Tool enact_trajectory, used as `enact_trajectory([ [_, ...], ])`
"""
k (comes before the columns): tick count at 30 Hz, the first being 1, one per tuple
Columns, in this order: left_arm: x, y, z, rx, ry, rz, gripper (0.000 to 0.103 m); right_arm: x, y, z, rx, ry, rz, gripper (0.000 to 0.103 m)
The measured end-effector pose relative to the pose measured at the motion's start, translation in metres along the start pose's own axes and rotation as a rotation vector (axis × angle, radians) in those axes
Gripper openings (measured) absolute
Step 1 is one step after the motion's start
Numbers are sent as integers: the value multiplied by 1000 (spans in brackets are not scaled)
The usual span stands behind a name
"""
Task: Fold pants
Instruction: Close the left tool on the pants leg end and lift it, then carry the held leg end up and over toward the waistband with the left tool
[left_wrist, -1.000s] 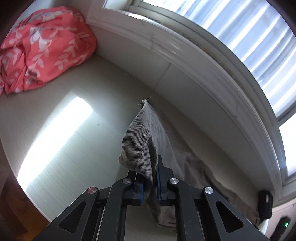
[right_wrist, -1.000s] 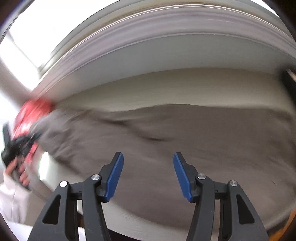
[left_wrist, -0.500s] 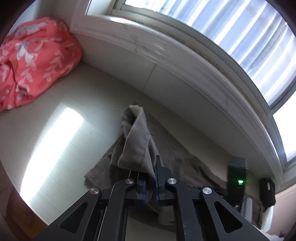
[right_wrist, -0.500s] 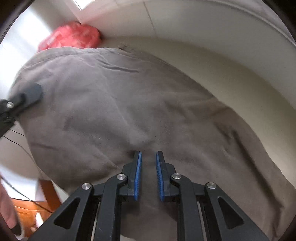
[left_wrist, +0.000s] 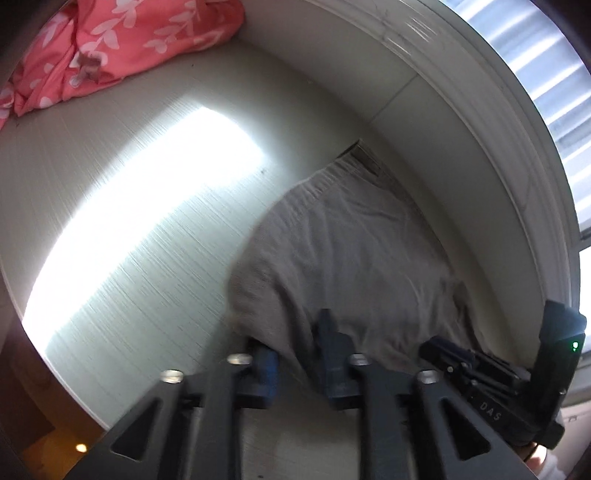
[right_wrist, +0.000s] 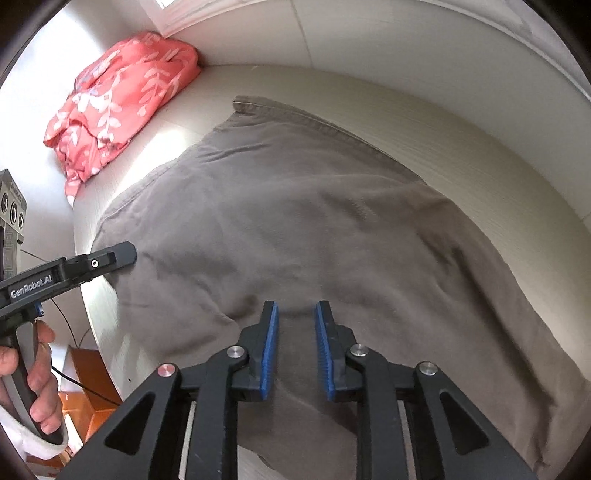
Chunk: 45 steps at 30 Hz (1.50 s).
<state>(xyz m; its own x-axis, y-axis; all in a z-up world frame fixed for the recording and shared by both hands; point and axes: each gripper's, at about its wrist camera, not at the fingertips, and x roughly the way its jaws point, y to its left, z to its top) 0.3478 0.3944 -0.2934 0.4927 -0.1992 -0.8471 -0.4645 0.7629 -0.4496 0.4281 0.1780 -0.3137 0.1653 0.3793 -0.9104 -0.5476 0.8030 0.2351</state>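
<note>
Grey cloth is what you have under both tools: one pair of pants (right_wrist: 314, 229) lies spread on the pale surface (left_wrist: 140, 206), close along the white wall, and its long axis runs away from you toward the far corner. Your right gripper (right_wrist: 295, 343) stands directly over the near part of the cloth; its jaws are opening, only a narrow gap so far, with a low ridge of fabric in the gap but, as I judge, not pinched. Your left gripper (left_wrist: 295, 354) is at the near left edge of the pants; its jaws are also opening, about half wide, and the edge lies loose between them. Both hands are near, the right one more over the middle. I count two grippers, one pants, one pink flowered cloth (right_wrist: 118, 99) well apart in the corner.
</note>
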Motion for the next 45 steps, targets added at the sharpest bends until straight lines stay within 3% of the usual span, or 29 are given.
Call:
enact_trajectory([
  [2, -1, 2, -4, -24, -12, -17, 81, 0, 3, 2, -10, 3, -4, 19],
  [4, -1, 3, -8, -50, -22, -6, 81, 1, 6, 5, -26, 7, -10, 19],
  [7, 9, 11, -7, -89, 8, -31, 73, 0, 5, 6, -31, 6, -12, 19],
  [16, 23, 8, 14, -98, -27, -46, 68, 4, -5, 0, 6, 30, 20, 20],
  [17, 25, 7, 16, -103, -33, -43, 64, 5, -6, 0, 10, 31, 22, 20],
  [21, 30, 5, 19, -94, -28, -38, 24, 3, -4, -1, 15, 30, 24, 21],
  [23, 34, 3, 20, -93, -13, -46, 16, 3, -3, -1, 17, 28, 26, 21],
  [26, 32, 0, 20, -92, -24, -36, 12, -1, -3, -2, 20, 22, 24, 21],
  [29, 18, -6, 17, -74, -52, -43, 11, -24, -8, -10, 18, -41, -11, 21],
  [34, -23, -38, 14, 38, -125, -57, 10, -64, -35, -37, 86, -96, -35, 21],
  [36, -42, -58, 9, 100, -157, -74, 10, -73, -45, -50, 108, -89, -34, 28],
  [42, -73, -109, -4, 210, -211, -115, 10, -72, -53, -86, 166, -59, 146, 30],
  [45, -80, -125, -9, 240, -219, -118, 10, -58, -42, -83, 171, -85, 147, 30],
])
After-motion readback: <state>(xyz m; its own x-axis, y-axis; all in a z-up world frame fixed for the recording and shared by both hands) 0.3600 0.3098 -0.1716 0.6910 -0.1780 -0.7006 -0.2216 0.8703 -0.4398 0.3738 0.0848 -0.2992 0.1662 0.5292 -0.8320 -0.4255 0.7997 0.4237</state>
